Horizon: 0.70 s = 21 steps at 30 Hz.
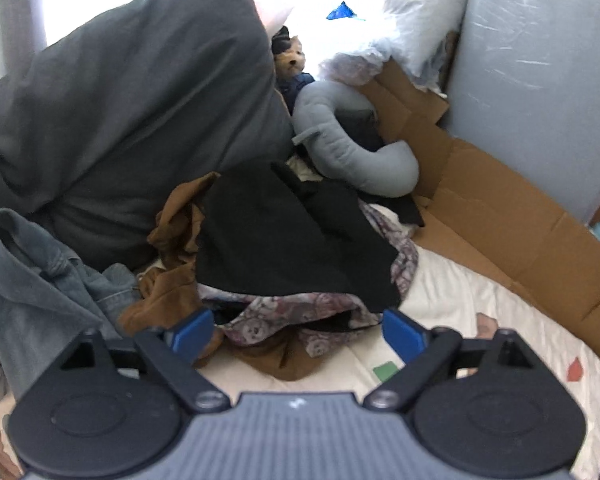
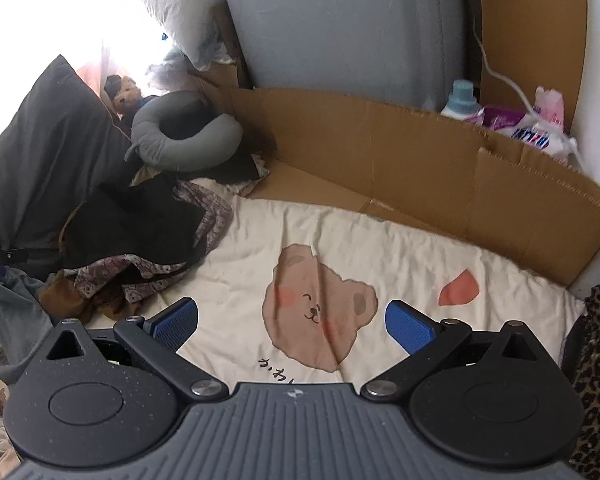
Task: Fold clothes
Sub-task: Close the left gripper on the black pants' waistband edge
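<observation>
Denim garment: crumpled at far left of my left wrist view, leaning against the dark grey pillow.
Dark grey pillow: propped upright behind the clothes pile, largest thing on the left.
Brown garment: bunched between the denim and the black piece, partly under both the black and patterned cloth.
Black garment: lies on top of the pile, draped over the patterned garment.
Patterned garment: pale with a dark floral print; its edge spills out from under the black one toward my left gripper.
Left gripper: my jaws stand wide apart, nothing between them; blue pads flank the near edge of the pile, contact with cloth not clear.
Neck pillow: grey, curved, behind the pile; a small plush bear sits beyond it.
Cardboard: flattened sheets along the right edge of the bed, standing against a grey wrapped panel.
Bed sheet: cream, printed with a bear face and an orange shape; this stretch is bare of clothes.
Right gripper: my jaws are spread wide and empty, hovering over the bear print, well apart from the pile at left.
Bottle: light blue cap, behind the cardboard beside a plastic package.
Leopard-print cloth: at far right edge, off the sheet.
</observation>
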{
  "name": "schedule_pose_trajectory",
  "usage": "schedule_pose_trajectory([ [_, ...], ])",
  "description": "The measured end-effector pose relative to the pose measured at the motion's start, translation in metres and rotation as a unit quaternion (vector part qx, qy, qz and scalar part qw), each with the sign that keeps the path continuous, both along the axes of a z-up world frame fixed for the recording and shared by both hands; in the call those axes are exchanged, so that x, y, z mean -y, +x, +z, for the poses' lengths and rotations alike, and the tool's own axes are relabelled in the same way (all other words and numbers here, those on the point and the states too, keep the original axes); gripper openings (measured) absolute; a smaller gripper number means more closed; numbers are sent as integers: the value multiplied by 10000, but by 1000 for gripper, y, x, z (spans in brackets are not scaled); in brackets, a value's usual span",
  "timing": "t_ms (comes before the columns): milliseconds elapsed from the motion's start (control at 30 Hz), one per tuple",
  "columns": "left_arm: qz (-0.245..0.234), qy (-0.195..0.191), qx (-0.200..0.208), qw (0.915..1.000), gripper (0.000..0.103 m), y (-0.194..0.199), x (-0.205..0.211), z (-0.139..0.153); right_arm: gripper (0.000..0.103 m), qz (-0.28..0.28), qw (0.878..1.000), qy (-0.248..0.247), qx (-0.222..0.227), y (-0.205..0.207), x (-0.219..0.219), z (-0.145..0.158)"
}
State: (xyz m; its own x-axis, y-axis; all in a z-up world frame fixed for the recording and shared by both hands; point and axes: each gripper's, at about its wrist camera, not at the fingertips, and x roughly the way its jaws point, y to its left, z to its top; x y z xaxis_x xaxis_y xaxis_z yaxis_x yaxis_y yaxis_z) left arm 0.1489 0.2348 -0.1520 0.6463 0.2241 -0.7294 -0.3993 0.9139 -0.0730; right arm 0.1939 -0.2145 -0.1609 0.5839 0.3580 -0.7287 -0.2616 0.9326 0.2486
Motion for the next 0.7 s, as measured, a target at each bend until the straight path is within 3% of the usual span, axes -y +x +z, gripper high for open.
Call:
schedule_pose_trajectory([
  [267,126,-58,36,9999,88,13,-14,-35,103,382,9980,-106,496,-8,-11,-28],
  [500,348,-33,-101,9993,89,26,-19,-62,103,463,9982,-76,375,-8,-17,-68],
  [700,729,-581,-61,9956,88,35,-23,-80,103,560,9972,-198,448,-13,-23,-89],
])
